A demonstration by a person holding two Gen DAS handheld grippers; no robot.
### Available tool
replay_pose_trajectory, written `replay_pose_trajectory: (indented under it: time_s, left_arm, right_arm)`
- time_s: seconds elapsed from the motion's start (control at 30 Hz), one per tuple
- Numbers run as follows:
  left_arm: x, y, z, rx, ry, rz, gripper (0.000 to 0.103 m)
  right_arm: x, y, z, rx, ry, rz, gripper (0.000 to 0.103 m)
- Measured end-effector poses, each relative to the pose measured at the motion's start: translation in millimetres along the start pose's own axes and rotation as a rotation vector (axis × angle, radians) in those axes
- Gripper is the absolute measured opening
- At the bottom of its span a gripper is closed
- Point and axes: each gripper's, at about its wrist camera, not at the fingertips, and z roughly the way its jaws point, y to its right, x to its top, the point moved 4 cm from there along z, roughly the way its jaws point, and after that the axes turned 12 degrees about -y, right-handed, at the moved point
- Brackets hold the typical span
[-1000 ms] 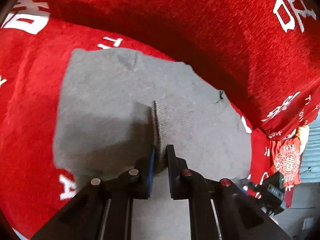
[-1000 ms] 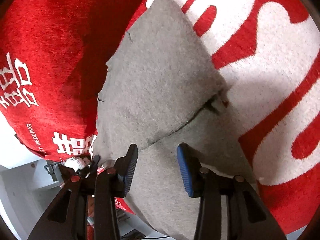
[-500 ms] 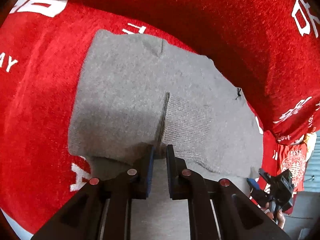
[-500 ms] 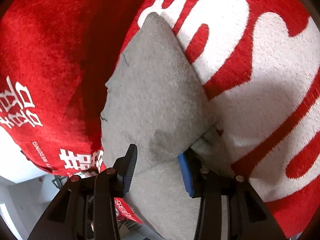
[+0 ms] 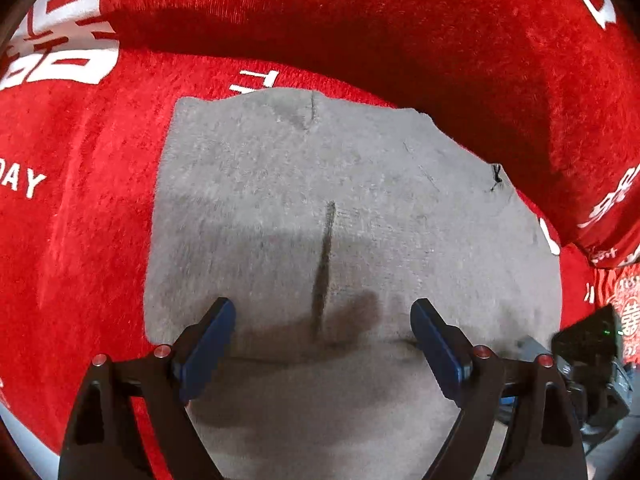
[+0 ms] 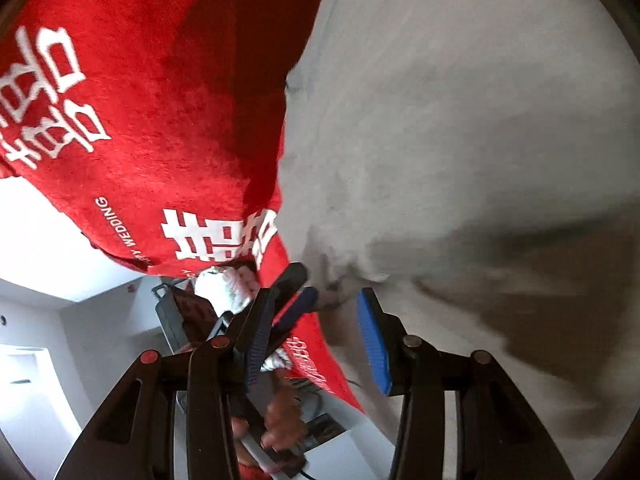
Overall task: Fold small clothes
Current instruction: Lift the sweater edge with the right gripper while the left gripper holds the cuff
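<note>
Red cloth with white lettering

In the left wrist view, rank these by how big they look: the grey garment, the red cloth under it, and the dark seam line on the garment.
1. red cloth, filling most of the frame
2. grey garment, though nearness to the camera enlarges it
3. dark seam line, a thin streak

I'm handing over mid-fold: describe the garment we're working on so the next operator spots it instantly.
Look at the red plush cover with white lettering that fills the left wrist view. Lying flat on it, straight ahead of the open left gripper, is the grey knit garment, with a dark seam line running down its middle. It is the only grey, unprinted fabric on the red.
</note>
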Motion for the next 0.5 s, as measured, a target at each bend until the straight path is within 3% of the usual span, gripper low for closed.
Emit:
replay_pose_trajectory:
  time_s: [0.17, 0.5]
  left_arm:
    - [4.8, -7.1, -1.0, -0.081, -0.013, -0.006, 0.090]
    - [2.5, -13.1, -1.8, -0.200, -0.045, -0.019, 0.090]
  right_arm:
    - [4.5, 10.1, 19.9, -0.003, 0.015, 0.080, 0.048]
    - [-6.0, 16.3, 14.1, -0.017, 0.099, 0.151, 0.046]
